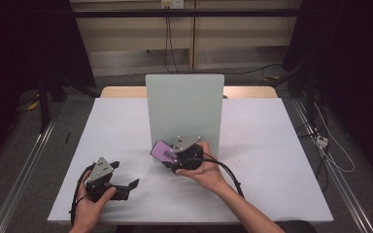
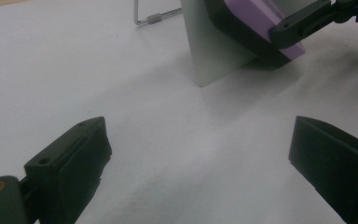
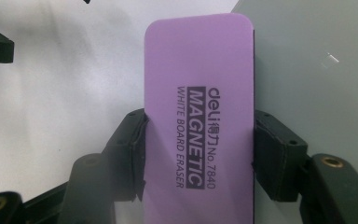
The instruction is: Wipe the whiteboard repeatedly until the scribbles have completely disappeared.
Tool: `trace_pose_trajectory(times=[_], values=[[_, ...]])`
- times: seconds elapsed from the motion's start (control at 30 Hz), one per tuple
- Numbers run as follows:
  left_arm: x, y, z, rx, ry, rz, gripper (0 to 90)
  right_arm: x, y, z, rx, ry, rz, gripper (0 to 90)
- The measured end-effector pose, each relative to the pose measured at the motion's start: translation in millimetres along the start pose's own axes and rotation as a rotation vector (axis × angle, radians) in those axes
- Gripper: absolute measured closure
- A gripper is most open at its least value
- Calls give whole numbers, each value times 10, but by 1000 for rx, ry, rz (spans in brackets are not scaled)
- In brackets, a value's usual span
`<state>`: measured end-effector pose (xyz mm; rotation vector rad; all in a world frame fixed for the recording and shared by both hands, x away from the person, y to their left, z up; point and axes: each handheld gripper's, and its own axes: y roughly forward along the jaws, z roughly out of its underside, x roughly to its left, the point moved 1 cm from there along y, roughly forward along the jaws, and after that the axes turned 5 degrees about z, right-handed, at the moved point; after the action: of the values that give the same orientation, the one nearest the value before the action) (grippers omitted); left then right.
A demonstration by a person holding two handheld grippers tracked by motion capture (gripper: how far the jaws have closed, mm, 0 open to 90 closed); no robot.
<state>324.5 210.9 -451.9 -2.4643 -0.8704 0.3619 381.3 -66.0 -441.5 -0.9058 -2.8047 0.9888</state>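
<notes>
Here, right gripper (image 1: 167, 156) angled down, jaws clamping purple eraser (image 3: 199, 116) — beside board (image 1: 184, 104).

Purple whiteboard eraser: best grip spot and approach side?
Across its two long edges near mid-length, from the short end, as the right hand-held gripper does now. The purple eraser is a flat, narrow slab, so its parallel sides fit the pads.
</notes>
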Motion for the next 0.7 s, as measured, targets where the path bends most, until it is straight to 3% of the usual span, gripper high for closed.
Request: trace_pose_trajectory(times=[0.27, 0.4, 0.7], values=[[31, -21, 36, 7, -22, -4, 49, -50, -84, 43, 27, -21, 2, 414], [40, -17, 42, 9, -29, -4, 49, -96, -184, 102, 20, -23, 25, 414], [6, -22, 31, 11, -14, -12, 49, -226, -469, 268, -6, 23, 100, 414]])
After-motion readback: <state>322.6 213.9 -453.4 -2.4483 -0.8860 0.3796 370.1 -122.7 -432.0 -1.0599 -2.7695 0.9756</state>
